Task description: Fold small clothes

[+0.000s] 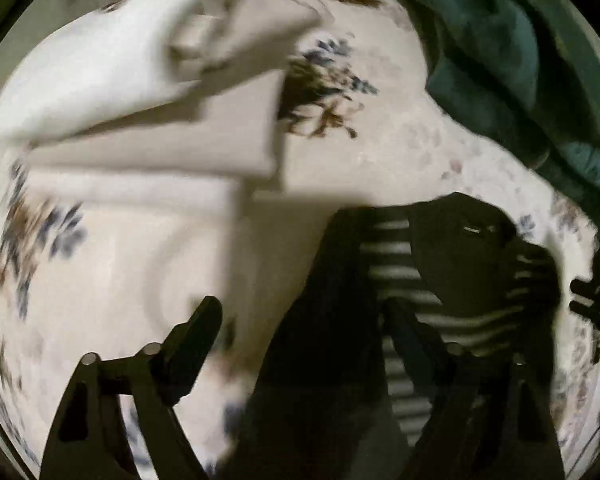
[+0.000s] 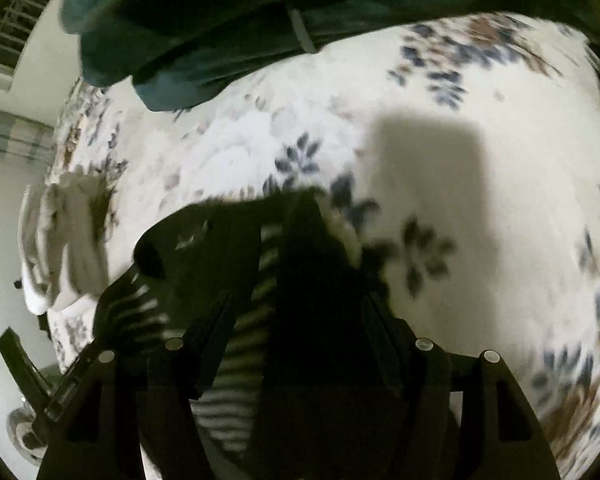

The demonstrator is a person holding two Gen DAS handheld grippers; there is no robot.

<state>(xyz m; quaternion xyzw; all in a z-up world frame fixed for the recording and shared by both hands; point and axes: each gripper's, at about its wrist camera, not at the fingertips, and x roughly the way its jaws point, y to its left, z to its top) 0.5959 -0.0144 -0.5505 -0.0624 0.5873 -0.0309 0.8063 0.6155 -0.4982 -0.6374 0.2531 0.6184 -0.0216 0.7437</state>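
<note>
Striped garment (image 2: 256, 320) | dark, on floral bedsheet (image 2: 480, 220) | right gripper (image 2: 296, 320) seemingly pinching it | left gripper (image 1: 300, 320) spread | teal garment (image 1: 500, 60) near far edge

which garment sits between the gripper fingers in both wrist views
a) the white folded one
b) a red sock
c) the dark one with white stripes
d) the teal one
c: the dark striped garment lies between the fingers of the left gripper and the right gripper, while the teal garment and the white folded cloth lie farther off on the floral sheet.
</note>
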